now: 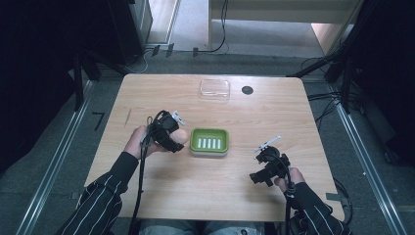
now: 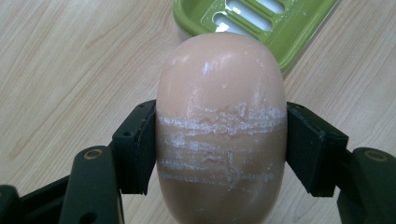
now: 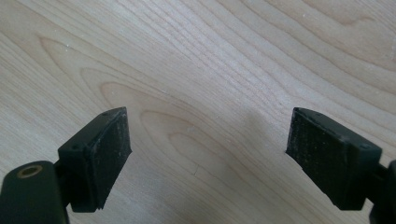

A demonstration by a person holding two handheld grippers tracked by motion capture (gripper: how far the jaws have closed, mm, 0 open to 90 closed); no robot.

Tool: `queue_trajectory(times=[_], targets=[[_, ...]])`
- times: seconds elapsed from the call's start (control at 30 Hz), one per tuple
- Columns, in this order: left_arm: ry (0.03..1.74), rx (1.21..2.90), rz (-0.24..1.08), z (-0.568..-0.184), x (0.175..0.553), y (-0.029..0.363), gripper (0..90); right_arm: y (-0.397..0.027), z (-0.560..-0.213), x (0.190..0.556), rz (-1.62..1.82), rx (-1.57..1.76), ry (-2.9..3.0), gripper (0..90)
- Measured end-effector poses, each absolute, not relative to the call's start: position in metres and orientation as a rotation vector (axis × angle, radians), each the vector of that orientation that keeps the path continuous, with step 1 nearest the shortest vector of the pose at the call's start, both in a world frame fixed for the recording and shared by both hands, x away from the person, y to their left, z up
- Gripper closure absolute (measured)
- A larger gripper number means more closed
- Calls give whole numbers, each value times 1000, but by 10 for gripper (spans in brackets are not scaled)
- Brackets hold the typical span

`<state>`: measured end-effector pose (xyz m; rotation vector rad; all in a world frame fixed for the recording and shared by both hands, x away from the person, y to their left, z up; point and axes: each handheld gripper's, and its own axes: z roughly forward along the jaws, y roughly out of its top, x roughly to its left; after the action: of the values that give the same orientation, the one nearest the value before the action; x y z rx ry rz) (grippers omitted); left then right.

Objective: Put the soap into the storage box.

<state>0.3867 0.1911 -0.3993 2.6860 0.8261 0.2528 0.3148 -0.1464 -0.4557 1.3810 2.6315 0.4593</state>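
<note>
Left gripper (image 1: 172,133) clamped on peach soap bar (image 2: 220,126), just left of green soap dish (image 1: 209,141)

Risk: the bar is rounded and scored white where the jaws bite, probably slick, so it could squirt out or land on the dish rim. It sits between both jaws, far end poking past them. Right gripper (image 1: 263,169) wide open, holding nothing, over bare table (image 3: 224,60), near right

1 soap bar (image 2: 220,130), 1 green soap dish (image 1: 209,141), 1 clear lid (image 1: 215,89), 2 grippers.

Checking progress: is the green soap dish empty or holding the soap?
Empty: the green soap dish shows bare slots; the soap is clamped in the left tongs beside it.
</note>
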Motion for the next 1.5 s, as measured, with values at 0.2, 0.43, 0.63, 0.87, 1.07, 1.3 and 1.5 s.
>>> queue_trajectory(times=[0.2, 0.43, 0.63, 0.87, 1.07, 1.3, 1.5], targets=[[804, 2690, 255, -398, 390, 186, 337, -146, -456, 315, 453, 1377, 2637, 141], [784, 2694, 262, -395, 394, 181, 338, -146, -456, 315, 456, 1379, 2633, 141], [767, 2700, 257, -394, 394, 178, 338, -146, -456, 315, 455, 1374, 2635, 141], [751, 2691, 264, -387, 397, 174, 338, -146, -456, 315, 454, 1372, 2637, 141], [732, 2689, 265, -383, 399, 169, 338, -146, -456, 316, 456, 1372, 2636, 141], [700, 2698, 261, -381, 399, 161, 338, -147, -456, 316, 465, 1381, 2629, 141], [676, 2705, 262, -379, 401, 158, 337, -146, -456, 316, 452, 1376, 2636, 141]])
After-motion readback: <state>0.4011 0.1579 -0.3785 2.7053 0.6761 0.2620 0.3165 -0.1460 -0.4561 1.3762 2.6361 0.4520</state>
